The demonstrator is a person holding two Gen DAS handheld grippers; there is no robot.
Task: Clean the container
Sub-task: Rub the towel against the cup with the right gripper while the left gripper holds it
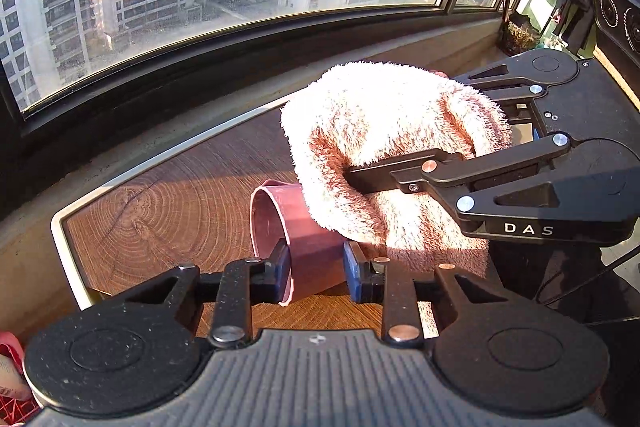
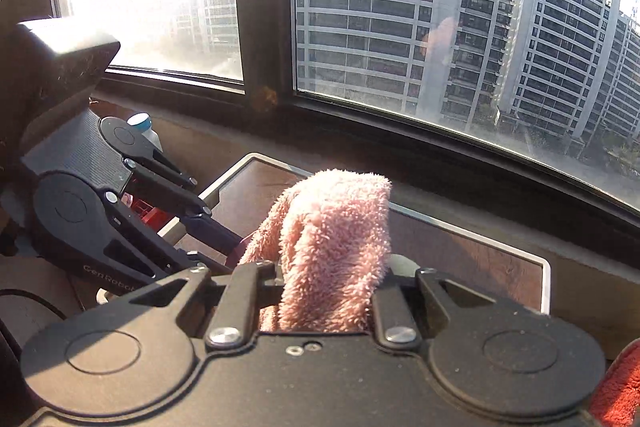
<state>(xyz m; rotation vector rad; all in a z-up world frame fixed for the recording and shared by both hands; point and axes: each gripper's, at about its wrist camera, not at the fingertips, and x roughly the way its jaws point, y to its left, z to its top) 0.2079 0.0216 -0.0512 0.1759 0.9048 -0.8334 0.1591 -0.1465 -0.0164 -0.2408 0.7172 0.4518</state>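
A mauve cup-like container (image 1: 312, 247) is tipped on its side over the wooden tabletop (image 1: 160, 203), its mouth facing left and away. My left gripper (image 1: 318, 267) is shut on it, one finger on each side of its wall. From the right comes my right gripper (image 1: 384, 143), shut on a fluffy pink cloth (image 1: 380, 131) that drapes over the container's upper right side. In the right wrist view the cloth (image 2: 332, 239) bulges up between the right gripper's (image 2: 326, 283) fingers and hides their tips. The left gripper (image 2: 224, 239) reaches in from the left there, and the container is almost wholly hidden.
The tabletop has a white rim (image 2: 544, 279) and stands against a dark window sill (image 1: 200, 95) under large windows. A red crate (image 1: 16, 399) sits low on the left, with a blue-capped bottle (image 2: 142, 125) behind. A black box (image 1: 616, 15) stands at the right, and red fabric (image 2: 620, 387) lies nearby.
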